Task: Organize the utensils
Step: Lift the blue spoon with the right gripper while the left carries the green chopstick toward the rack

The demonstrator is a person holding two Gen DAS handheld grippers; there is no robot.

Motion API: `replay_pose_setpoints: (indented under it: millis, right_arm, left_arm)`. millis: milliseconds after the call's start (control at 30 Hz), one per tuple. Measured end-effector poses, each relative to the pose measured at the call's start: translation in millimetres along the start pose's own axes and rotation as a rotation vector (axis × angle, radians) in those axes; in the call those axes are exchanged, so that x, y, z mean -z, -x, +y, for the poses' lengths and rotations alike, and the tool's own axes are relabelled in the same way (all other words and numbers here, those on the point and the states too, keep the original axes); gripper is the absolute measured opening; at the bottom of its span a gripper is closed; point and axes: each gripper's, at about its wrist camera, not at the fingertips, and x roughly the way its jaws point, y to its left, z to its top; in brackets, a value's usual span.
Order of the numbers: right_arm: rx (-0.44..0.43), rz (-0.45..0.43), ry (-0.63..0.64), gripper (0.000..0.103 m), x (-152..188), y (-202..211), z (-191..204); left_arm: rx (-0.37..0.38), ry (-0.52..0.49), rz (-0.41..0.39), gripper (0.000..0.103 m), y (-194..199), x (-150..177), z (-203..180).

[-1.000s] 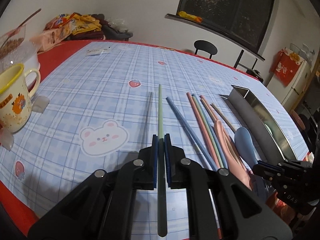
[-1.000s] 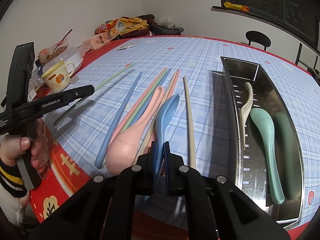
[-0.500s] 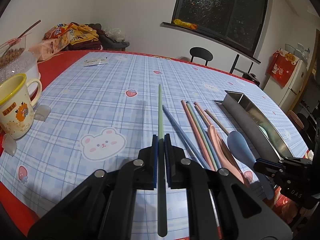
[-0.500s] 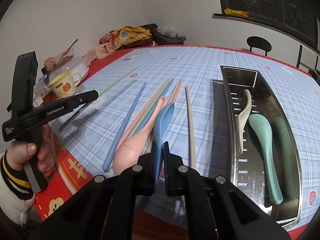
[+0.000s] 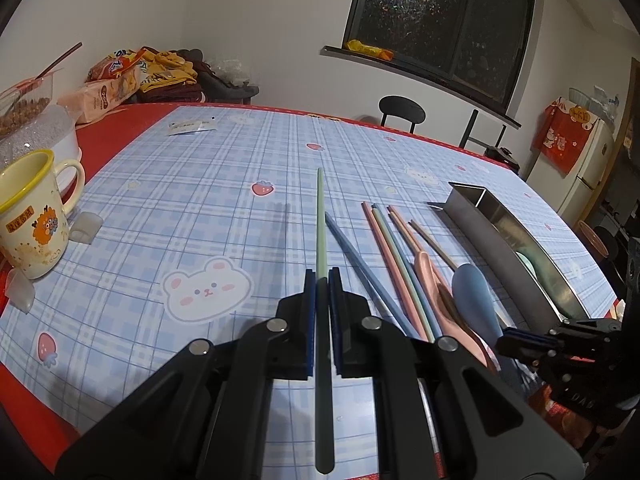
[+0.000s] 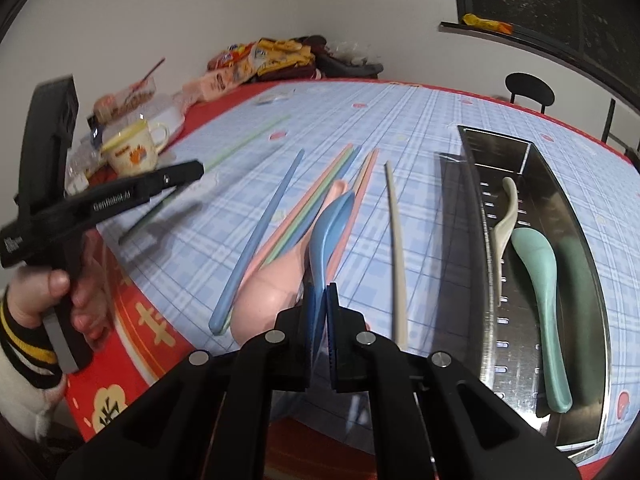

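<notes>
Comparing this moment with a second ago, I see both utensils come up off the desk (image 5: 224,184): the green chopstick (image 5: 320,216), which lay along the cloth beside its own shadow, now floats clear of it with the shadow slid off to its left, and the blue spoon (image 6: 326,236) has risen from beside the pink spoon (image 6: 272,292) and tilts above it. My left gripper (image 5: 322,280) has its jaws clamped on the green chopstick about midway, with the butt end running back under the camera; my right gripper (image 6: 321,294) has its jaws clamped on the blue spoon's handle. I judge that both pick-ups have taken and the next leg is the carry to the steel tray (image 6: 568,216), which stands to the right of the loose chopsticks. The right wrist view looks straight down into that tray and shows me a cream spoon (image 6: 505,224) and a teal spoon (image 6: 540,276) already lying in it; from the left wrist view I only get the tray's outer wall and a sliver of teal. That right view also shows my left hand (image 6: 60,296) on its grip handle left of the tray, and a cream chopstick (image 6: 396,248) lying nearest the tray. The left view, in turn, shows the yellow-rimmed mug (image 5: 30,212) far left of the tray more clearly.
</notes>
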Motion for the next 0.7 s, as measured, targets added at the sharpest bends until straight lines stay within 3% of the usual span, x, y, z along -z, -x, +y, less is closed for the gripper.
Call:
replay_pose_setpoints:
  millis: [433, 700]
  right_arm:
    - [-0.004, 0.047, 0.007, 0.007, 0.7, -9.9, 1.7]
    - [-0.015, -0.017, -0.029, 0.007, 1.0, 2.9, -6.5]
  left_arm:
    - [0.013, -0.008, 0.007, 0.01, -2.1, 0.9, -0.8]
    - [0.011, -0.01, 0.0, 0.01, -0.3, 0.4, -2.0]
